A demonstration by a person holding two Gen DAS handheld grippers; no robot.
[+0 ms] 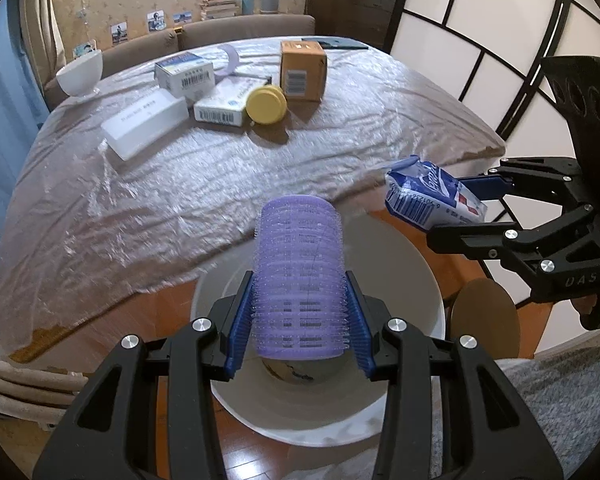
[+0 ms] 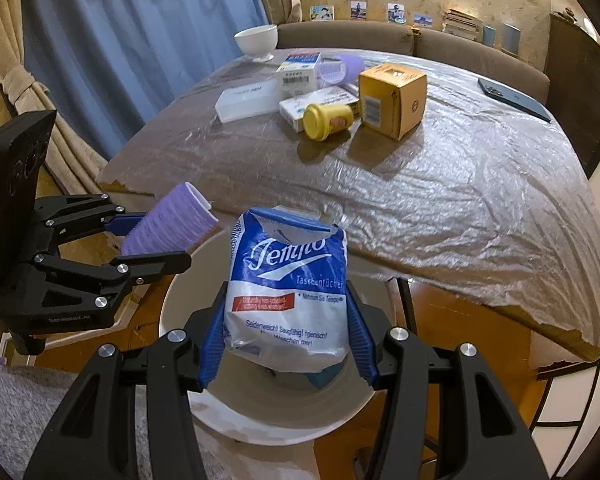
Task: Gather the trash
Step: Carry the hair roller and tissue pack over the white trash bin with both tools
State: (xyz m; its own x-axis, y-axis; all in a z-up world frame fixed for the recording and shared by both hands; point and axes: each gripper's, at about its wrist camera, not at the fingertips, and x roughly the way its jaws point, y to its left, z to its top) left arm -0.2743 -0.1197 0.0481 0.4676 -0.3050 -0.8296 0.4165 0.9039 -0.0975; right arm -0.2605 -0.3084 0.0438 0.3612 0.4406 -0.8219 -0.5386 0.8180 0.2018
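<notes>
My left gripper [image 1: 300, 320] is shut on a purple bristly hair roller [image 1: 299, 264], held upright over a white waste bin [image 1: 428, 280] on the floor beside the table. My right gripper [image 2: 286, 332] is shut on a blue and white tissue packet [image 2: 288, 280], its top torn, over the same bin [image 2: 180, 288]. In the left wrist view the right gripper [image 1: 452, 208] and the packet [image 1: 428, 196] hang at the right. In the right wrist view the left gripper [image 2: 152, 240] and roller [image 2: 168, 220] show at the left. Some scraps lie in the bin's bottom.
A table [image 1: 360, 128] under crinkled plastic film carries a yellow tub [image 1: 266, 105], an orange carton [image 1: 303, 70], several white boxes [image 1: 144, 126], a white bowl [image 1: 80, 74] and a dark phone [image 2: 514, 98]. Sofa behind, grey rug [image 1: 560, 400] below, a round stool [image 1: 482, 316] beside the bin.
</notes>
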